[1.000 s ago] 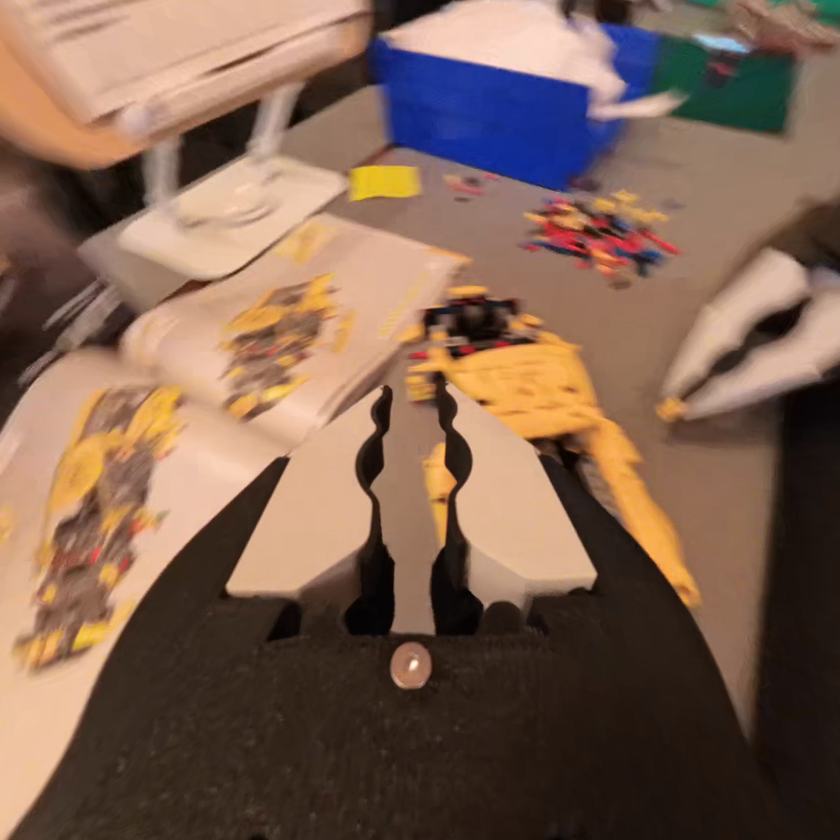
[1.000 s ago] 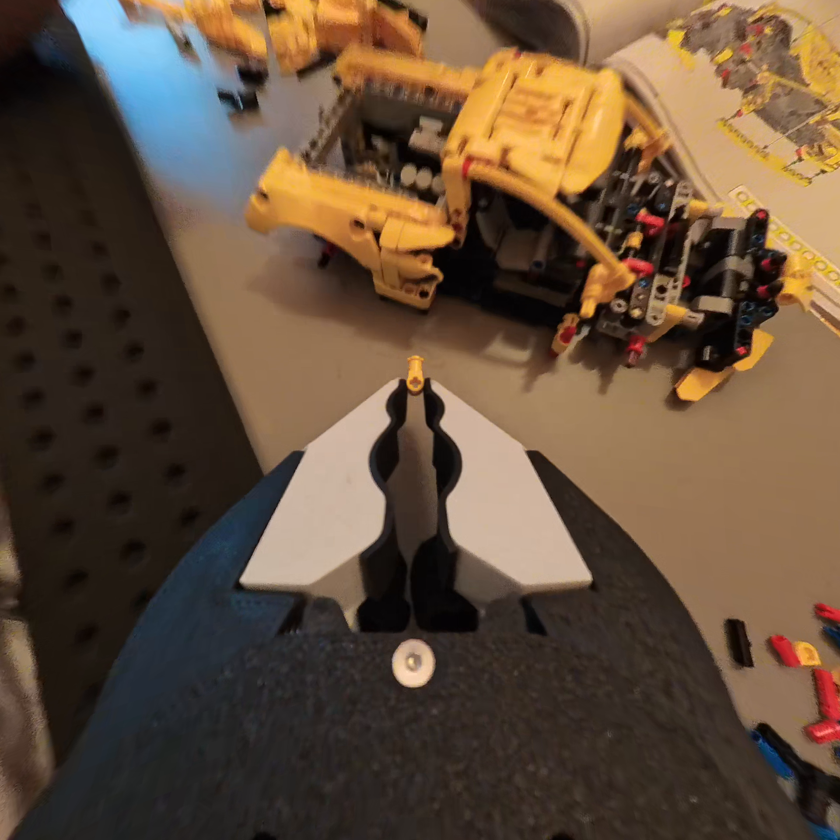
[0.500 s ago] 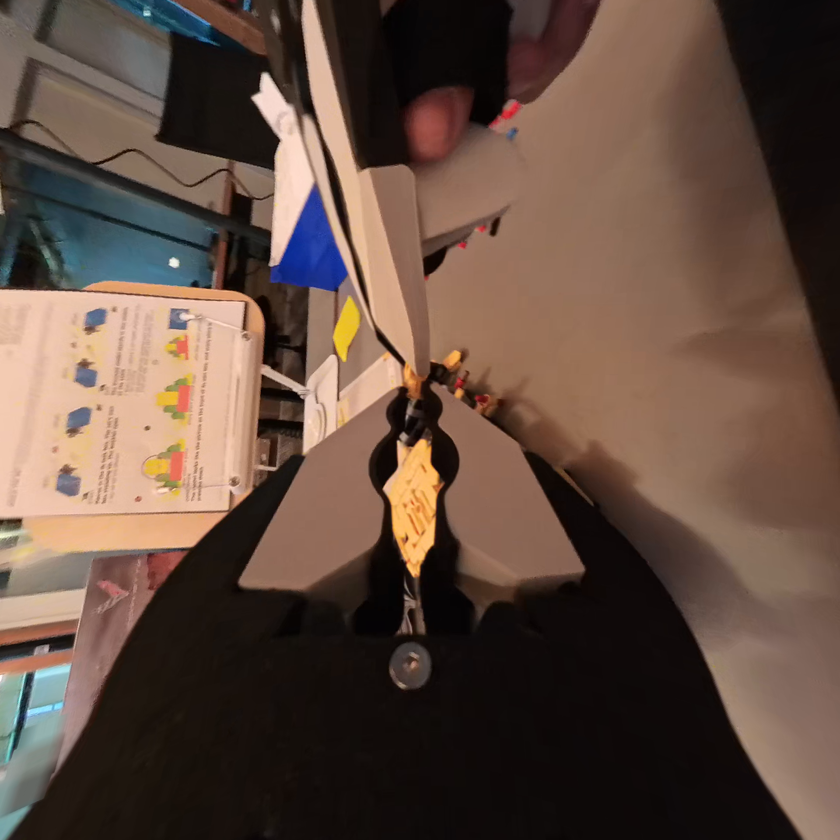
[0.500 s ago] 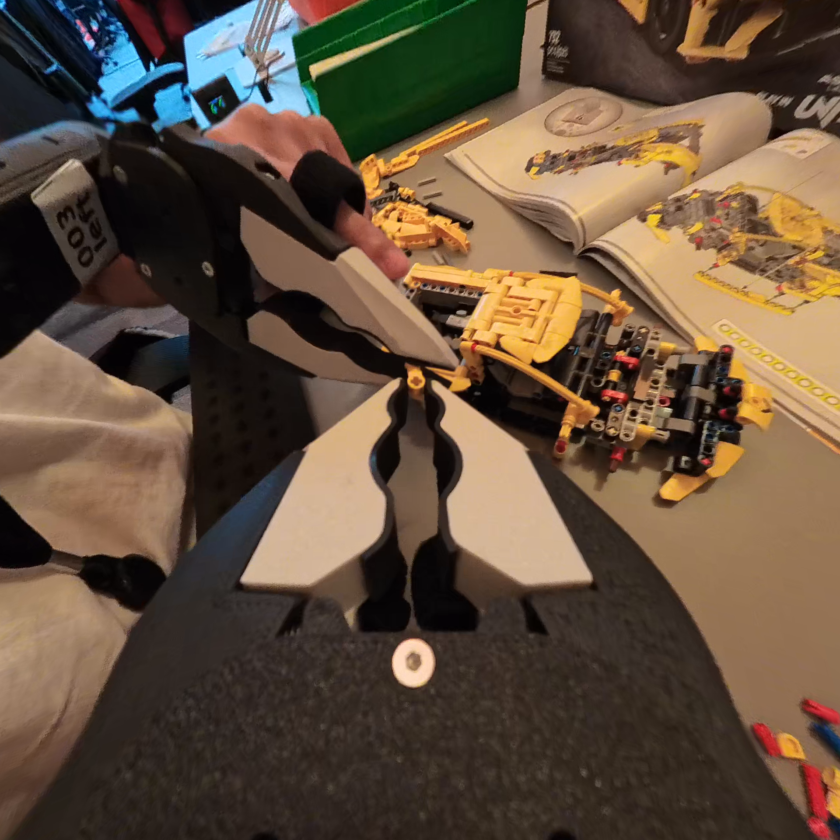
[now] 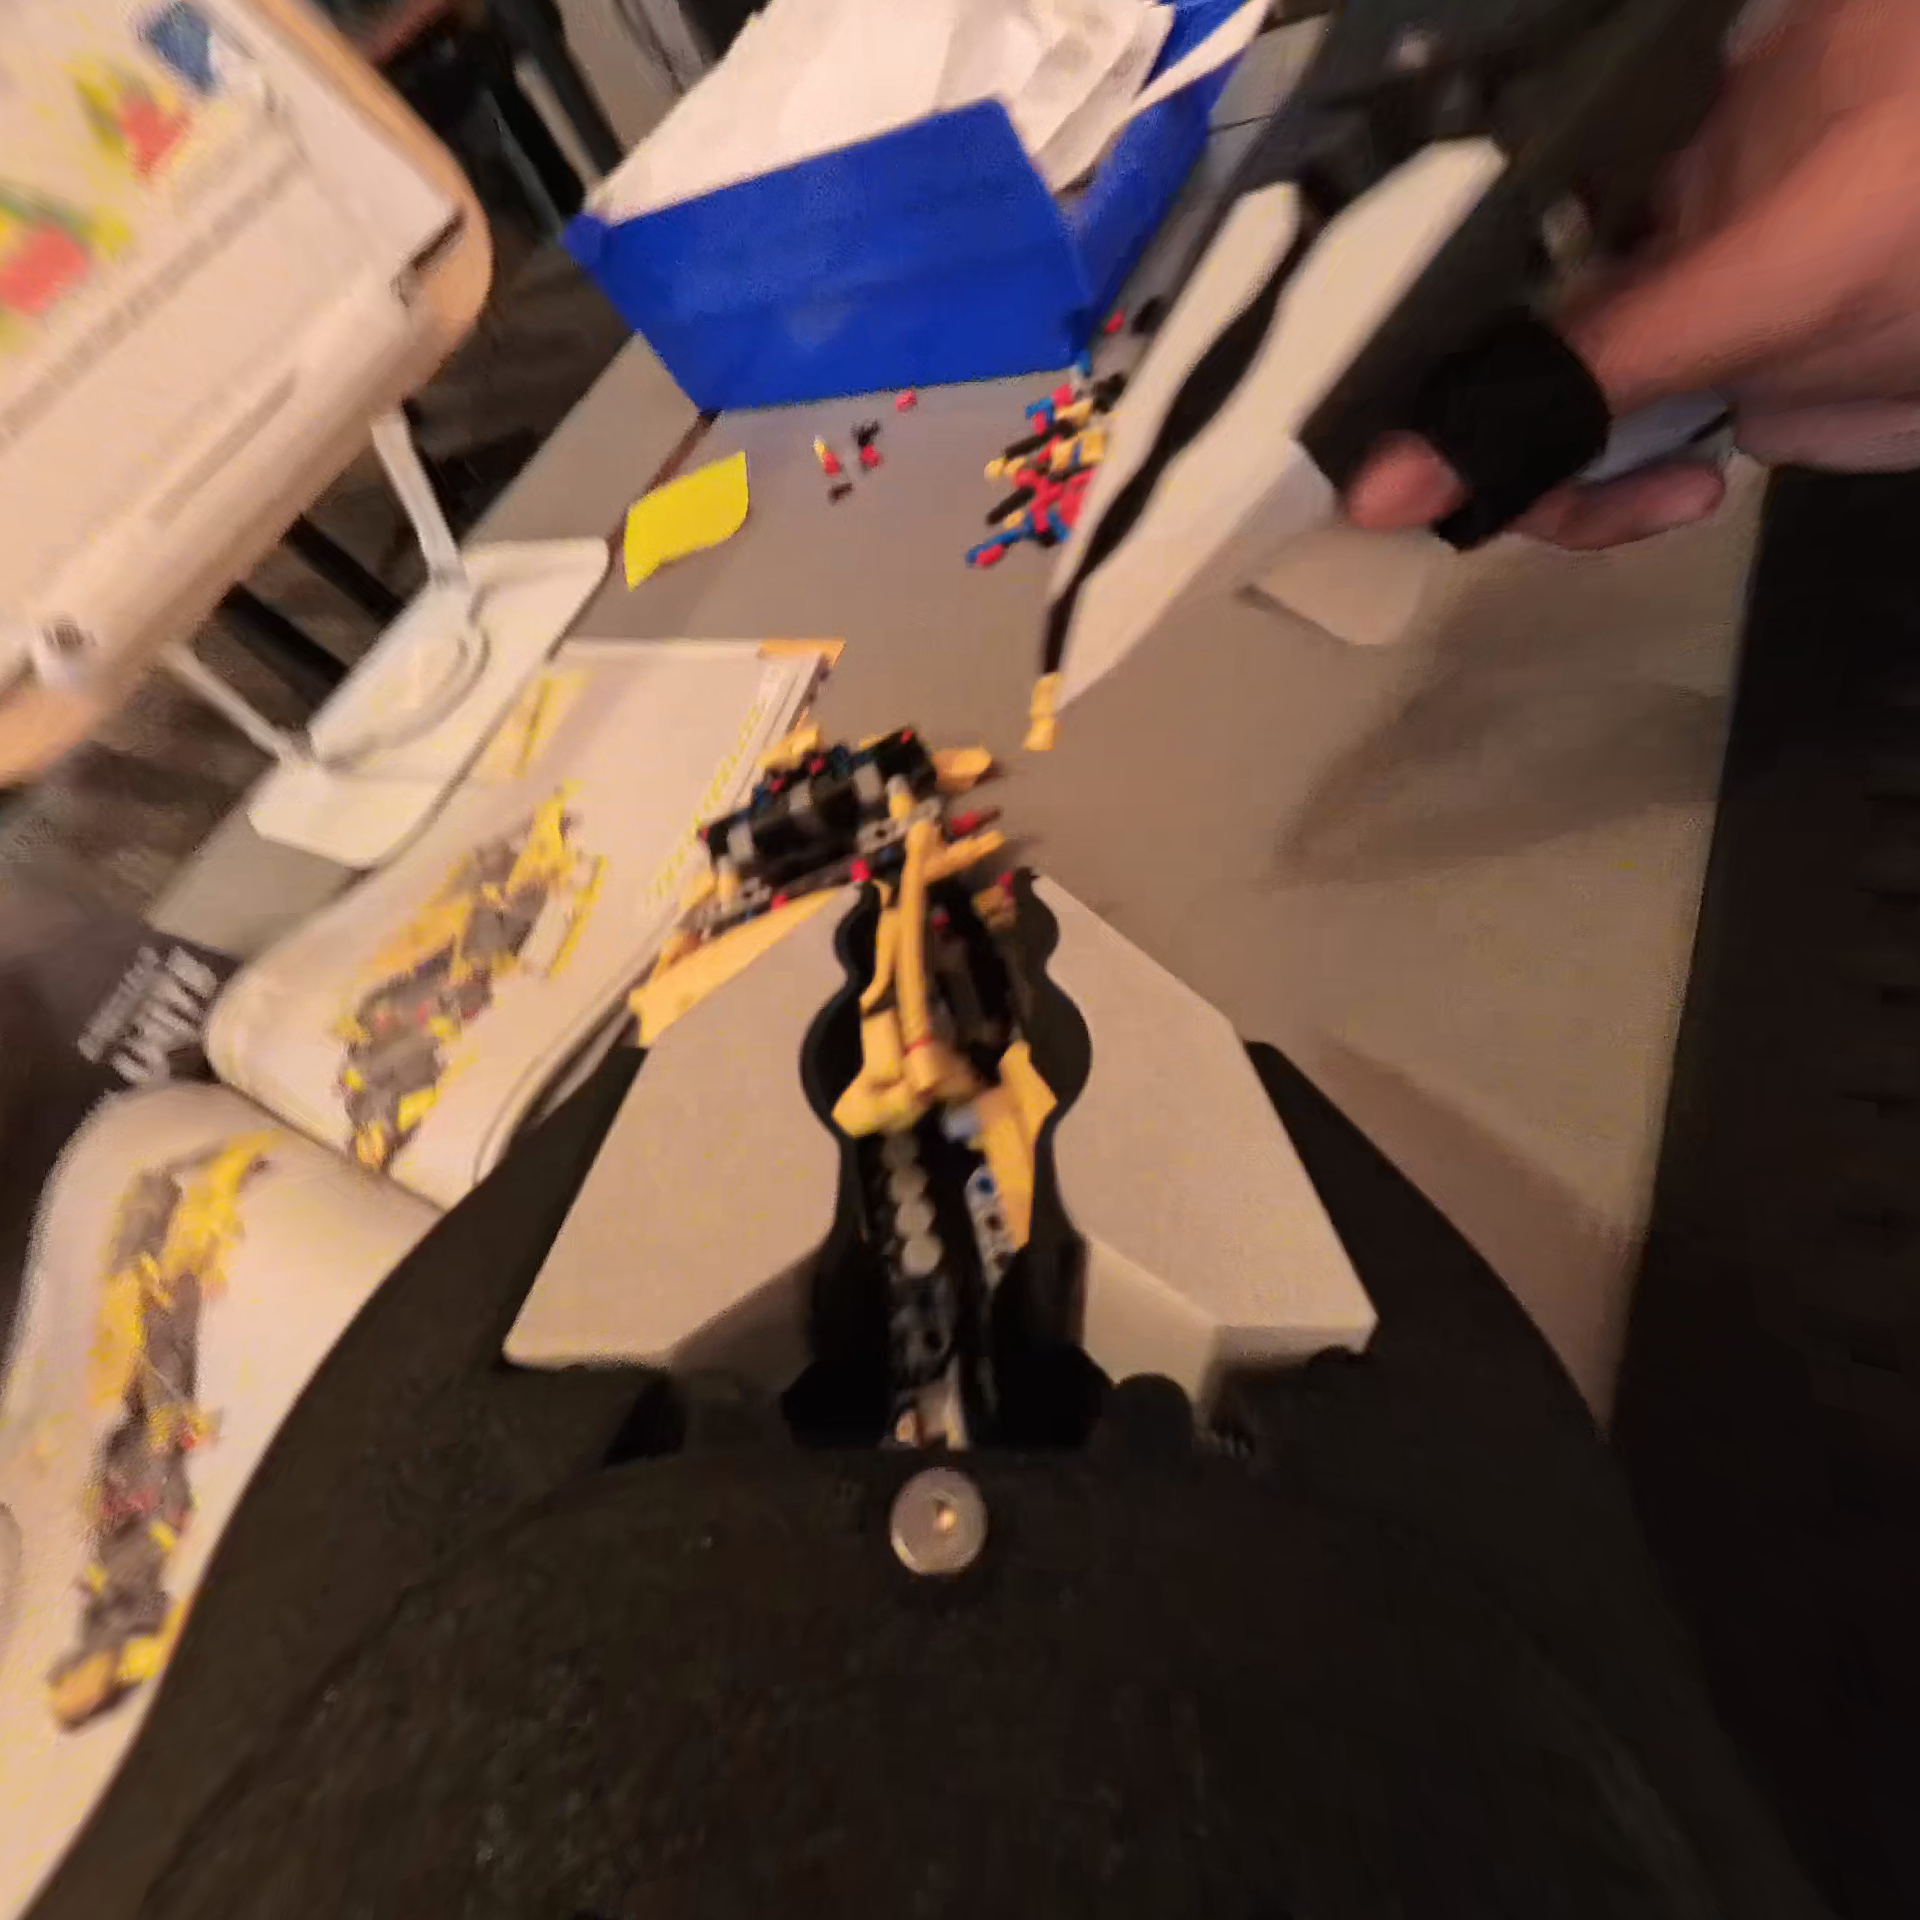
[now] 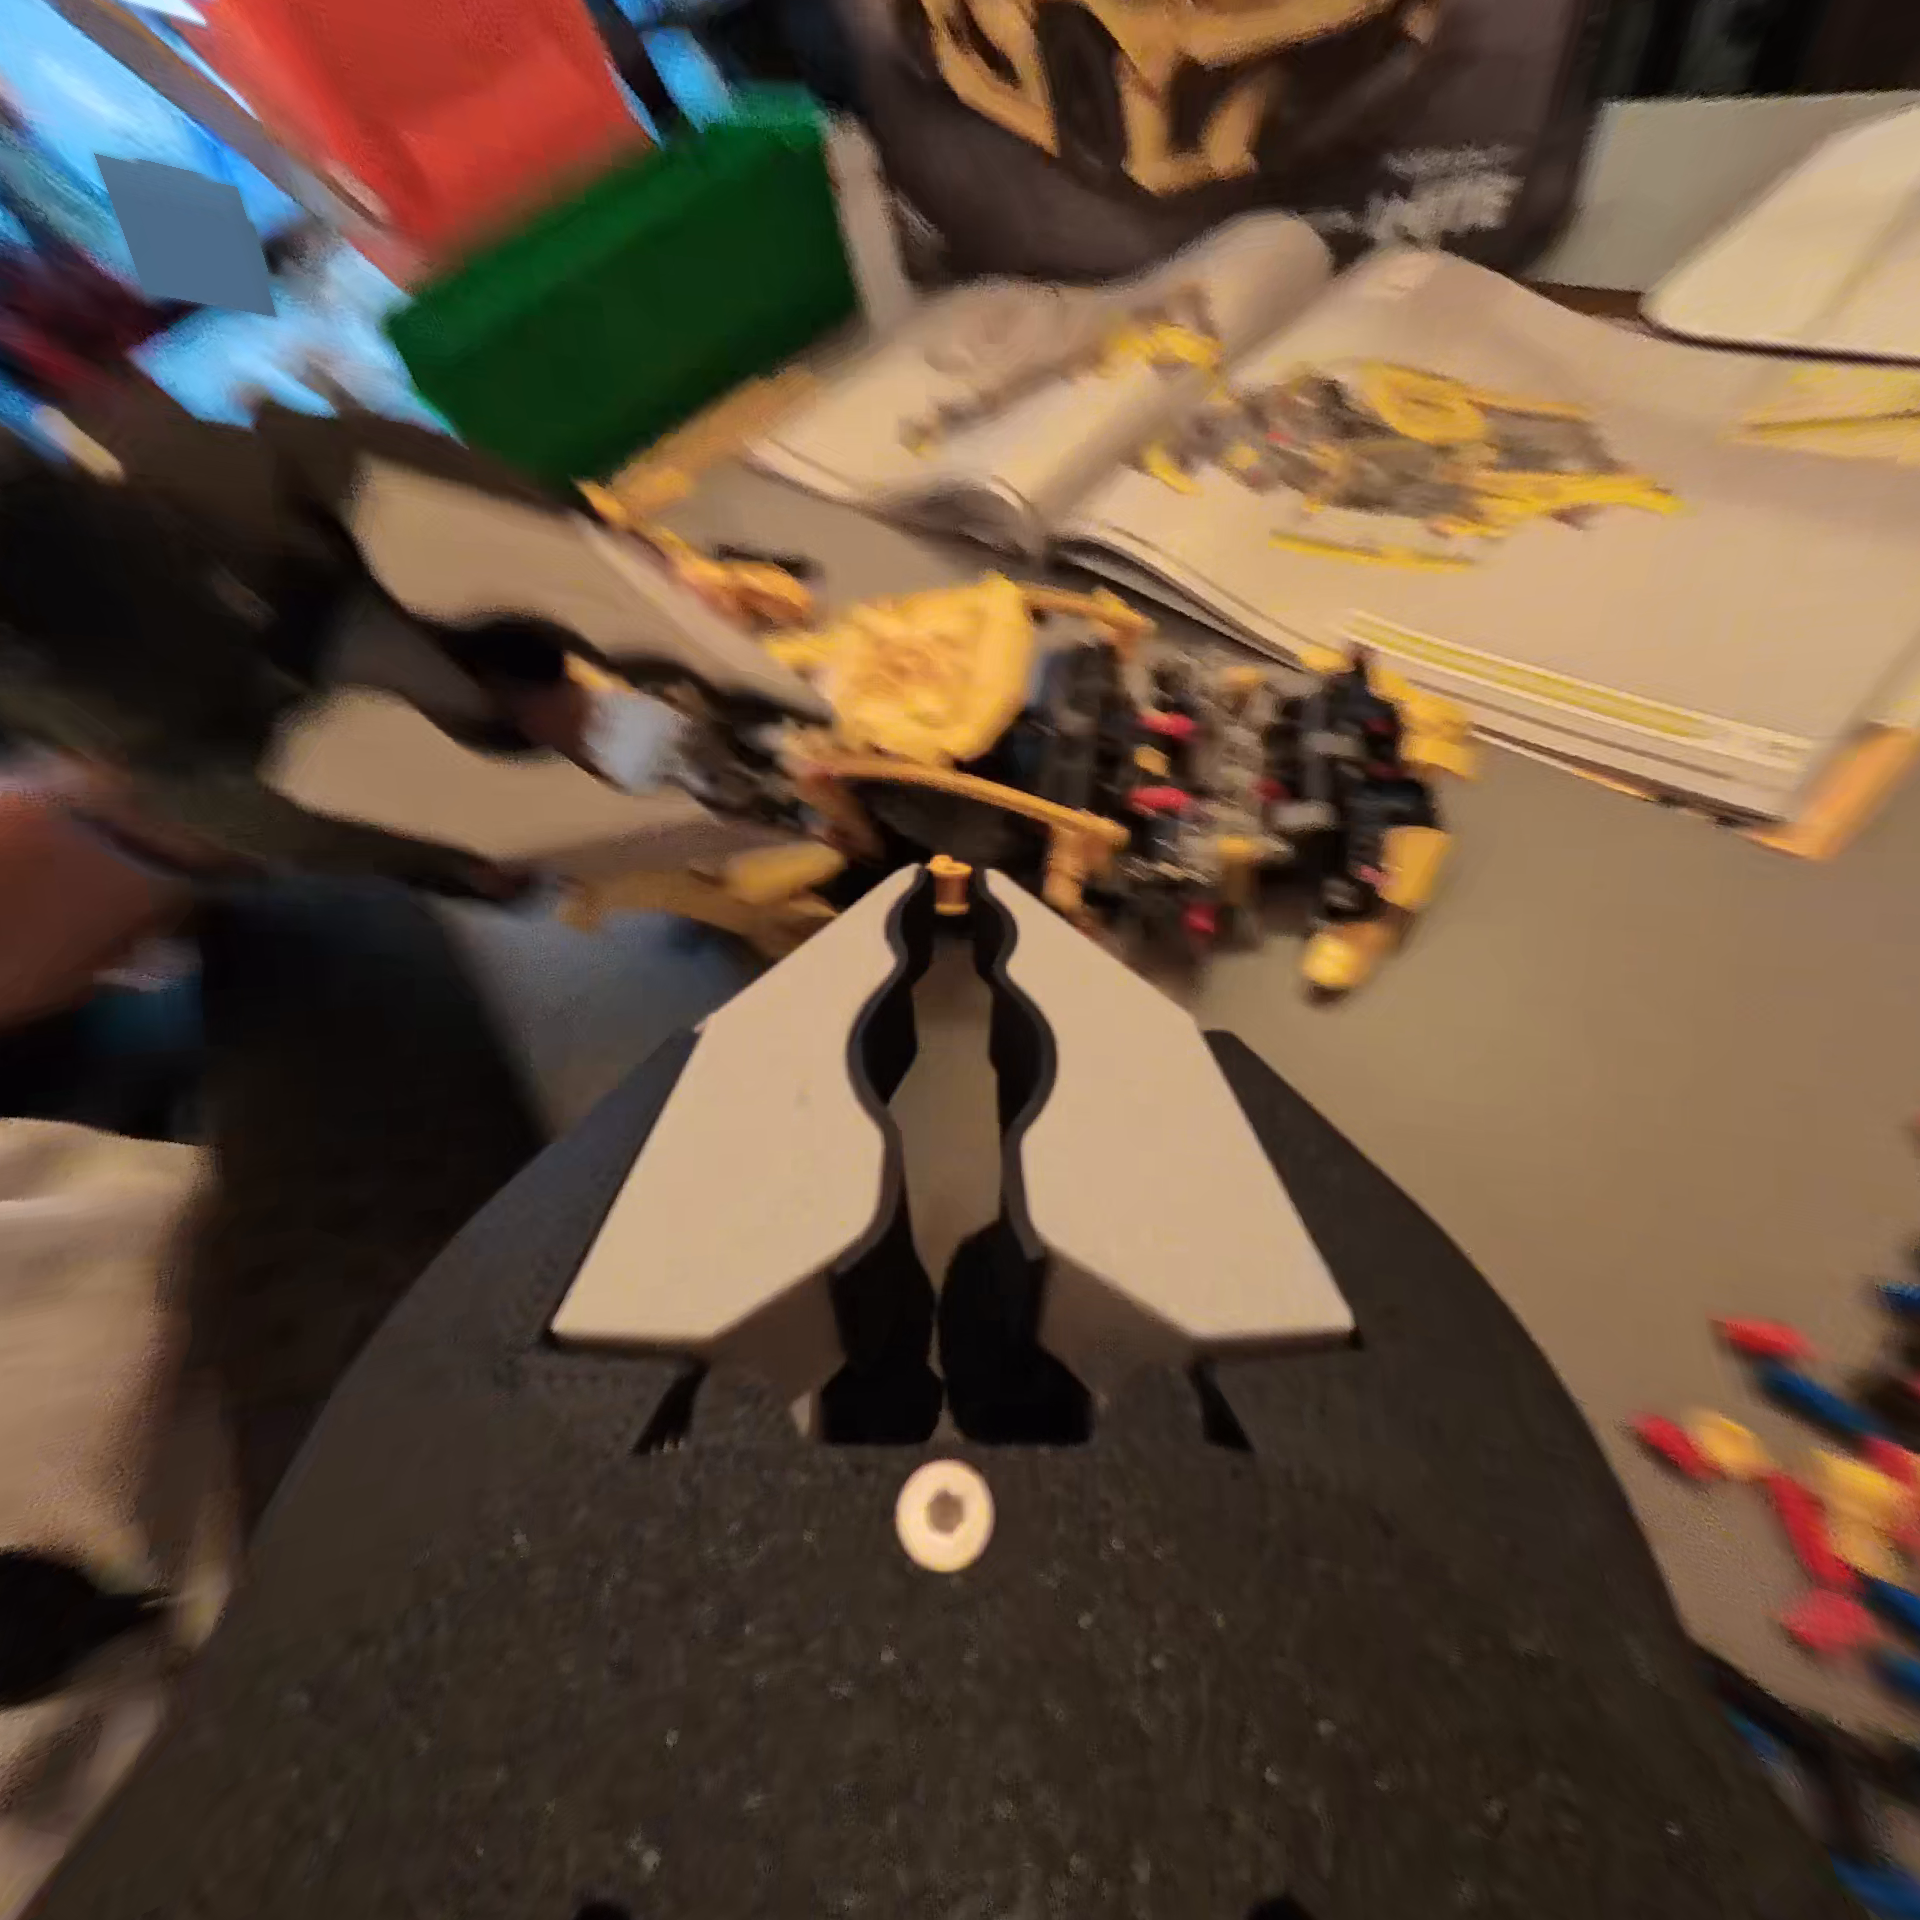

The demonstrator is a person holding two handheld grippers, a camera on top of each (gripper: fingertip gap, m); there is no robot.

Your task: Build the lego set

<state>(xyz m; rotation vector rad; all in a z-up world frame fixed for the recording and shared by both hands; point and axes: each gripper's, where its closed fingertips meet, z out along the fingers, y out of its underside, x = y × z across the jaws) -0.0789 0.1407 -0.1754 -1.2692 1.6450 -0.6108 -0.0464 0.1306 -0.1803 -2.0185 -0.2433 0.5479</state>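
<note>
Lego model (image 6: 1049, 748), yellow and black, lies on the grey table (image 5: 1351, 935) beside the open manual (image 6: 1455, 499). The left gripper (image 5: 940, 914) has its fingers closed around the model's rear. The right gripper (image 6: 948, 883) pinches a small yellow pin (image 6: 948, 878) at its very tips, fingers almost together, just short of the model's side. Both views are blurred, so the target hole cannot be made out. To seat the pin well, I would hold the model steady with the left, line the pin squarely with its hole, and push straight; a tilted push could flick it from so shallow a grip.
</note>
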